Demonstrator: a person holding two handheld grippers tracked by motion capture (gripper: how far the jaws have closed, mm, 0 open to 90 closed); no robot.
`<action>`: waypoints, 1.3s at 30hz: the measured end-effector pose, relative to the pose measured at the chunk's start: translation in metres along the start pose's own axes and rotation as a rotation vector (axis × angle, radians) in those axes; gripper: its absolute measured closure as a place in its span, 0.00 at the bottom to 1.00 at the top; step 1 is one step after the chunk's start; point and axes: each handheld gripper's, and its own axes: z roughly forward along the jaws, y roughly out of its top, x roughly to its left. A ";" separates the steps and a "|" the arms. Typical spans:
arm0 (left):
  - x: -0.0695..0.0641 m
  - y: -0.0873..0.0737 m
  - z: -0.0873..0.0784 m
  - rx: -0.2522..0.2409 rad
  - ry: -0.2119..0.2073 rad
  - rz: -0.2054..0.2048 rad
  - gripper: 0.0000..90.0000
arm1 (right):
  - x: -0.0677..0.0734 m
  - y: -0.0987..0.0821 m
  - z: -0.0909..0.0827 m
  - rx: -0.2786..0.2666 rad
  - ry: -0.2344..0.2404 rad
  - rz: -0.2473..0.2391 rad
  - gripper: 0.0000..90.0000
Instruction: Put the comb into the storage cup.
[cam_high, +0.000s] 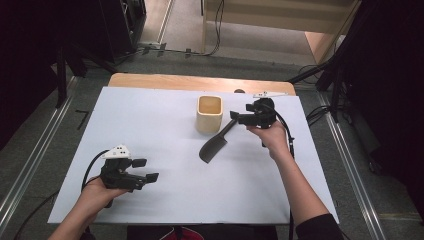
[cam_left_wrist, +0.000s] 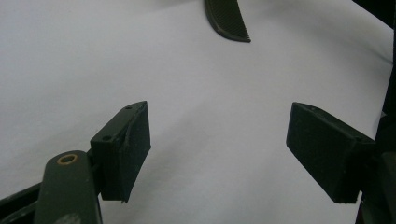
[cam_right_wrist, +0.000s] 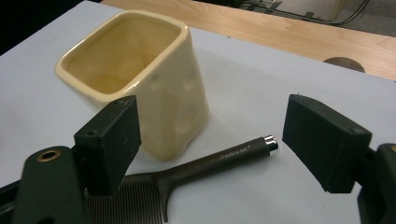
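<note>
Right gripper sits over the handle end of the comb, fingers spread wide, nothing between them. Comb lies flat on the white table; its handle points up toward the cream cup, just beside the cup's lower right corner. In the right gripper view the handle tip looks close to the cup base, touching or not I cannot tell. Toothed head lies nearer the person, teeth visible below the left finger. Fingers straddle the handle line, so this reads as lining up for a grasp on the thin handle, the easiest part to pinch; the cup stands upright with its mouth open, likely where the comb goes. Cup so near could get bumped when the fingers close

Left gripper is parked low on the table's near left, well apart from comb and cup, fingers open and empty, aimed across bare sheet with the comb head at the far edge of its view; looks idle, kept out of the way
</note>
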 end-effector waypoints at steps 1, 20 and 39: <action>0.000 0.000 0.000 -0.001 -0.001 0.000 0.25 | -0.001 0.001 0.002 0.002 0.002 0.007 0.20; 0.000 0.000 -0.001 -0.005 -0.005 0.000 0.25 | -0.018 0.014 0.035 0.029 -0.060 0.052 0.25; 0.000 0.001 -0.002 -0.022 -0.009 0.003 0.25 | -0.014 -0.003 0.065 0.134 -0.062 0.045 0.97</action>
